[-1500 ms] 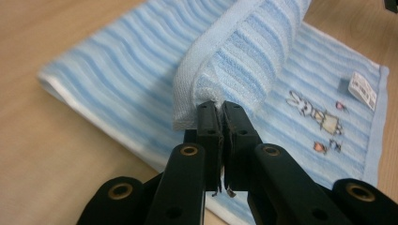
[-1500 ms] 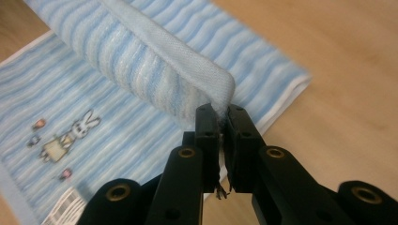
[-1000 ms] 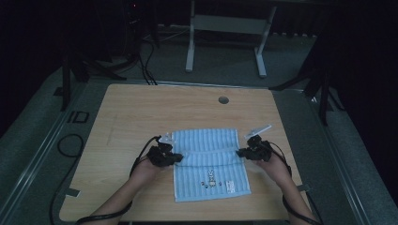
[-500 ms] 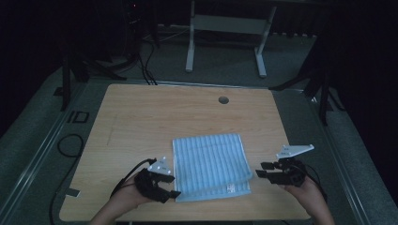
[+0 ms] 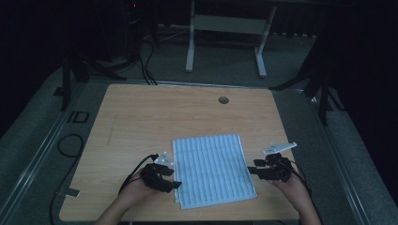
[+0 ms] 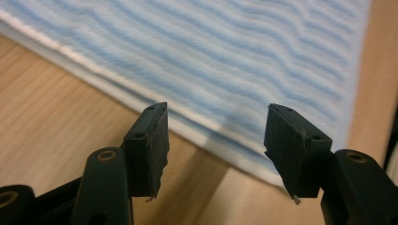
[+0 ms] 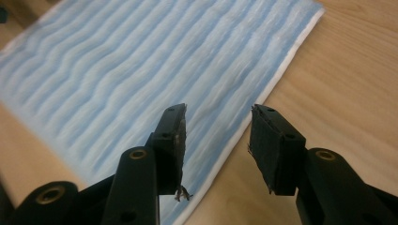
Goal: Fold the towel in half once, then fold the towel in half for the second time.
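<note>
A folded cloth of white fabric with thin blue stripes (image 5: 213, 170) is lying flat near the front edge of the light wooden table (image 5: 141, 112), between the two hands. The left gripper (image 5: 174, 184) is sitting just beside the cloth's left edge and the right gripper (image 5: 251, 170) just beside its right edge. Both pairs of jaws, having just been opening, are standing partly apart with nothing clamped between them.
</note>
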`<state>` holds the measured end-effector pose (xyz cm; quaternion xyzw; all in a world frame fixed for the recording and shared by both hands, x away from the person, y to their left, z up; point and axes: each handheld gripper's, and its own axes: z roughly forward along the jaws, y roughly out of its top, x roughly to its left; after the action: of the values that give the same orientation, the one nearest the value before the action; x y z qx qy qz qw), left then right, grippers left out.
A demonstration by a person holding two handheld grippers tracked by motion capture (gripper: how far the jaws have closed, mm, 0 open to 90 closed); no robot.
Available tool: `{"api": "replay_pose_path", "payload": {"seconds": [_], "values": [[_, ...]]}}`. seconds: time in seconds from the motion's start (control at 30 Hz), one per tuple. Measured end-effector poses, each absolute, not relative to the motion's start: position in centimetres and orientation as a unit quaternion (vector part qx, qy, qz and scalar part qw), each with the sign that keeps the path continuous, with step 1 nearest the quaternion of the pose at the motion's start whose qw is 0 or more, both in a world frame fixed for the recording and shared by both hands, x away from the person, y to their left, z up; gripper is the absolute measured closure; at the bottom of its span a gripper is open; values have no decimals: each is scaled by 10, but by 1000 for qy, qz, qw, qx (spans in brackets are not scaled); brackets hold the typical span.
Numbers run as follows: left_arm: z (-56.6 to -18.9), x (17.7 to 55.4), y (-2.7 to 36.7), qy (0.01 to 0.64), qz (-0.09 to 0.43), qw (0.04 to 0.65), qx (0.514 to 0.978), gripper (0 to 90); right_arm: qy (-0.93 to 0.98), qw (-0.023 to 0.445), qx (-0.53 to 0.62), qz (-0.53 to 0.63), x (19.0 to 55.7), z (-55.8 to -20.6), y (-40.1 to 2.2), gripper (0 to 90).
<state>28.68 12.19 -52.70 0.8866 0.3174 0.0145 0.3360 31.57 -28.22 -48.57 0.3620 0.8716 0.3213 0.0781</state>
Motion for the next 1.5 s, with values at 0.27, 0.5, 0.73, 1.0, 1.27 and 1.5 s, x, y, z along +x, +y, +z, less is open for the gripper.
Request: {"api": "replay_pose_path", "payload": {"seconds": [0.27,0.5,0.73,1.0,1.27,1.5], "values": [[-518,311,131,332,40,325,884,403,880,86,363,295,356,-489,-268,554],[-506,339,134,341,56,308,886,399,884,105,351,289,389,-487,-258,532],[-499,364,129,353,55,305,883,387,888,112,348,278,411,-482,-247,530],[-501,389,124,374,49,292,879,345,889,103,355,271,434,-477,-239,520],[-512,410,118,387,30,300,872,325,884,77,379,264,458,-484,-237,496],[-527,419,114,392,33,287,873,325,883,50,397,245,473,-507,-232,486]]}}
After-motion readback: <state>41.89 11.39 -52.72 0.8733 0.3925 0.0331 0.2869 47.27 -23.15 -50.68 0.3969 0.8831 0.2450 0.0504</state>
